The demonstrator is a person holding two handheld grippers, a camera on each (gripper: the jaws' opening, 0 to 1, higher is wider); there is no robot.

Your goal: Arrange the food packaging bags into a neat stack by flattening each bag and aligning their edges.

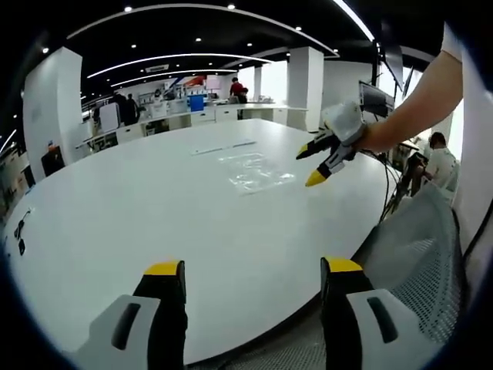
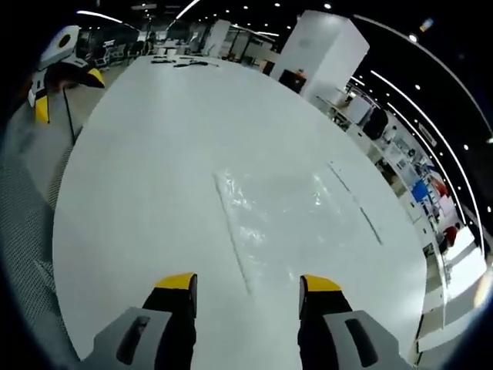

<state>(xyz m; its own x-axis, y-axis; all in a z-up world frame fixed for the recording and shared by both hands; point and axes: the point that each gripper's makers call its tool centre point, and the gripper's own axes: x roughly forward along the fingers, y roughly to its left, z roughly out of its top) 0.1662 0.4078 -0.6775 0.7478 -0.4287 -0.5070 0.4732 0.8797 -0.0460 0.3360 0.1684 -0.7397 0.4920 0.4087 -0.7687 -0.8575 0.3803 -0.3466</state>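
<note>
Right tool (image 1: 317,160) hovers jaws apart above clear bags (image 1: 254,169)

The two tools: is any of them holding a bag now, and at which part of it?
Nothing is held. The left tool and the right tool are both open with empty gaps, and the clear bag lies flat on the white table.

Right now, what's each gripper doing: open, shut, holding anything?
Left gripper: open, holding nothing, over the table edge.
Right gripper: open, holding nothing, above the clear bags.
</note>
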